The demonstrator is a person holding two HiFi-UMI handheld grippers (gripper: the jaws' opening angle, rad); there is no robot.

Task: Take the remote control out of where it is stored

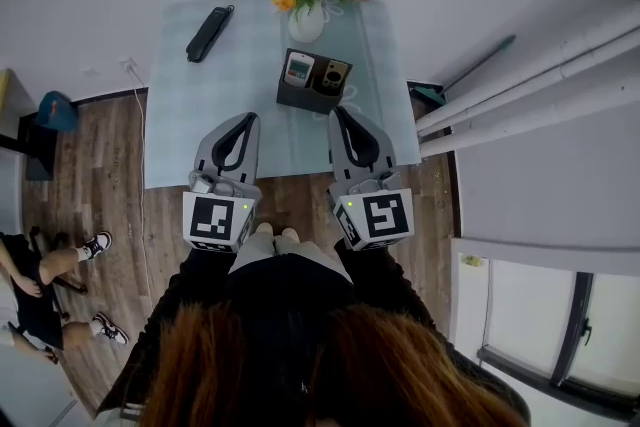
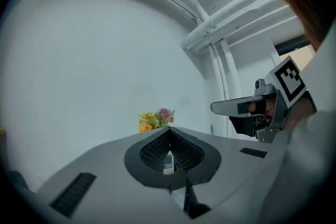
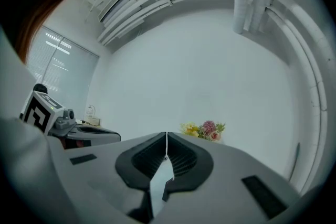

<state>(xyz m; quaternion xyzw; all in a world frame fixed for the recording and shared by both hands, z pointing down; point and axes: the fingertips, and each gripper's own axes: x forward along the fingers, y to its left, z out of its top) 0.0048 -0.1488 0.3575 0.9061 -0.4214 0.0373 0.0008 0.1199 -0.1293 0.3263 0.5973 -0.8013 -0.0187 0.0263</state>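
A black storage box (image 1: 313, 83) stands on the pale blue table (image 1: 220, 130), in front of a white vase of flowers (image 1: 308, 19). Upright in the box are a white remote (image 1: 299, 68) and a dark one (image 1: 332, 75). A long black remote (image 1: 209, 33) lies at the table's far left. My left gripper (image 1: 250, 119) and right gripper (image 1: 337, 112) hover shut and empty over the near table edge, short of the box. In the left gripper view the white remote (image 2: 168, 162) shows through the gap behind the closed tips (image 2: 169, 130). The right gripper's tips (image 3: 166, 137) also meet.
White pipes (image 1: 520, 95) run along the wall right of the table. A seated person's legs (image 1: 50, 280) and a blue object (image 1: 56, 109) are on the wooden floor at the left. A white cable (image 1: 137, 100) hangs by the table's left edge. A window (image 1: 545, 325) is at lower right.
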